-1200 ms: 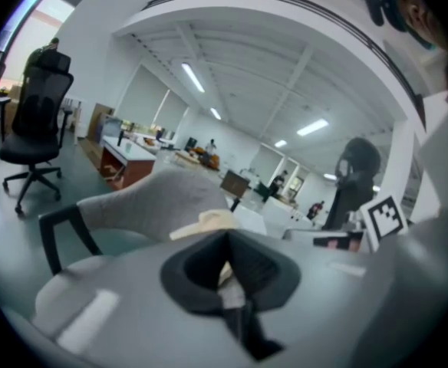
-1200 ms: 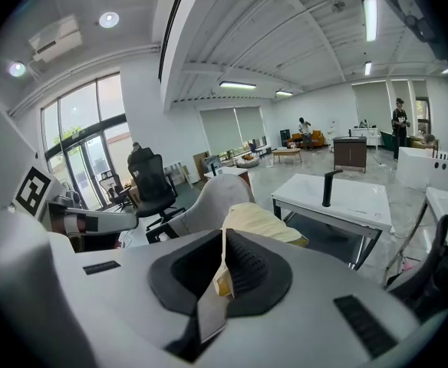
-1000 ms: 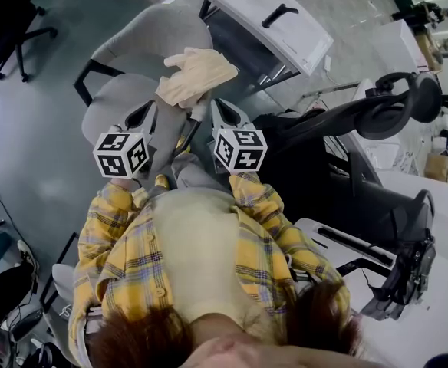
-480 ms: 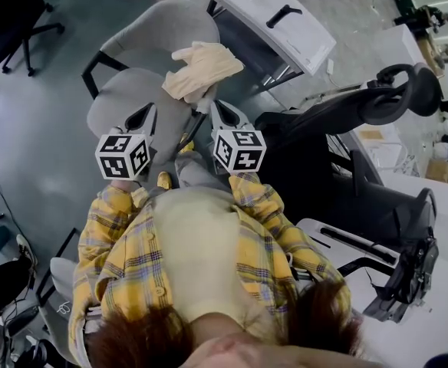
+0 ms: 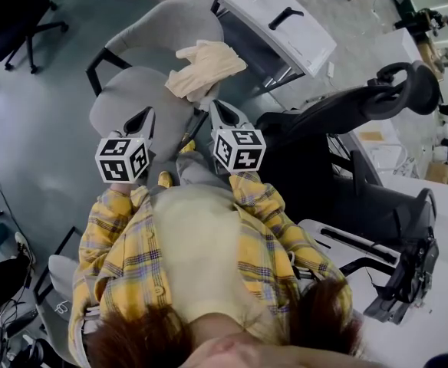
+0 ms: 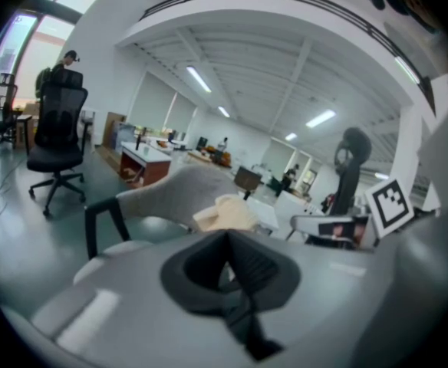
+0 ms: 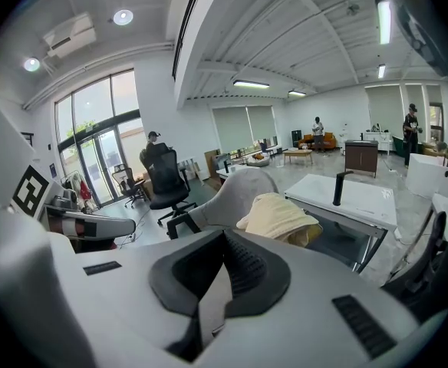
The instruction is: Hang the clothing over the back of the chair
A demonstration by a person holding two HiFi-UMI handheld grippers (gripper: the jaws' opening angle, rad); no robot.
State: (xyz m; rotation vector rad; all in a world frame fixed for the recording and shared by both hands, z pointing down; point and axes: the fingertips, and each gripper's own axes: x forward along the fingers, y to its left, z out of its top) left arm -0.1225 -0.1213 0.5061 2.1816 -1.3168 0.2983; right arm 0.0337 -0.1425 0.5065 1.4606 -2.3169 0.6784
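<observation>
Pale cream fabric garment (image 5: 206,69), plain. Lt grey padded chair (image 5: 159,29), black armrests. Person's yellow plaid shirt (image 5: 120,259), grey-blue lines. Black office chair (image 5: 316,159). White tabletop (image 5: 274,14).

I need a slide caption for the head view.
Left gripper and right gripper, both shut, face a cream cloth garment on a grey fabric chair.
</observation>
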